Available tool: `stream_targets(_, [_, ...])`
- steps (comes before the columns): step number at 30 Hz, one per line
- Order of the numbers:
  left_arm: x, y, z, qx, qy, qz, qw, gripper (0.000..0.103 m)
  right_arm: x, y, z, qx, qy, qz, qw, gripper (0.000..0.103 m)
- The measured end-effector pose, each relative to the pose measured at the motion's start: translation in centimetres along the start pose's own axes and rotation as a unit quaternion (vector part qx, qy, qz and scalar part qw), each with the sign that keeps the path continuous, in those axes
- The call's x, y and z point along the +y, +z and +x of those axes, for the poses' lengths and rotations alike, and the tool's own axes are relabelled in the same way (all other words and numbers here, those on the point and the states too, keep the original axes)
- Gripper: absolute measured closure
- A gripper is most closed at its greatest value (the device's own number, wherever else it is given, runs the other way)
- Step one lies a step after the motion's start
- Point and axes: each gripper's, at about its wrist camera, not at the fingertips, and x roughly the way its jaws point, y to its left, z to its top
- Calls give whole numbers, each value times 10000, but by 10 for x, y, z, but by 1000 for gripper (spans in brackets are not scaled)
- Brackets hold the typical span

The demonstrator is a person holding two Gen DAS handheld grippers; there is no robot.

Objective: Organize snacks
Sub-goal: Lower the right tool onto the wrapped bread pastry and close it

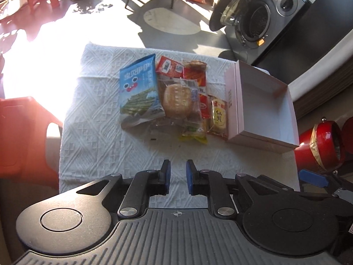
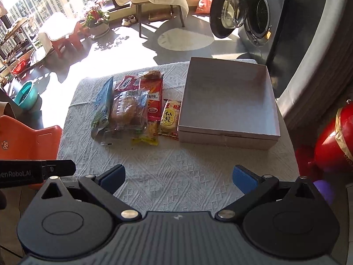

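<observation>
Snacks lie heaped on a white textured cloth (image 2: 176, 176) covering the surface, just left of an open pale box (image 2: 229, 101) whose inside is bare. Nearest the box, touching its left wall, lies a yellow rice-cracker packet (image 2: 169, 117); left of that a long red packet (image 2: 153, 101), then a clear-wrapped round bun (image 1: 176, 101), and farthest from the box a blue bag with a cartoon face (image 1: 139, 88). A small yellow-green packet (image 1: 194, 134) sits at the heap's near edge. Left gripper (image 1: 177, 177) hovers over bare cloth, short of the heap, its fingers drawn nearly together with only a narrow gap and nothing between them. Right gripper (image 2: 178, 177) hangs over cloth in front of the box, fingers spread wide, nothing held. Beyond the box stands a washing machine (image 2: 253, 15), door swung open.
</observation>
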Motion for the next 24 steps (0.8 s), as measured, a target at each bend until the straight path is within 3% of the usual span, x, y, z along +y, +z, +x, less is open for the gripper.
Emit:
stream_targets(4, [47,36,41,-234,-101,-108,9996,85,27,5,48,28,-146,-348,9993,0])
stream_targets(8, [91,61,59,-397,112,-469,9981,85,55,14,82,-157,-160,-851,9961,0])
stream_targets(15, [151,53,76,317,345,-809,9956,85,126,71,135,-240,-315,-1707,9845,0])
stream_targets(20, [152,40,91,848,351,-562,9942,85,131,102,178,-291,-371,-1284,9906,0])
stream_targets(22, [147,35,94,930,363,-380,9943,85,125,110,187,-141,-65,-916,9957,1])
stream_targets(24, [143,32,96,984,354,-269,9942,85,121,111,190,19,305,-643,9975,13])
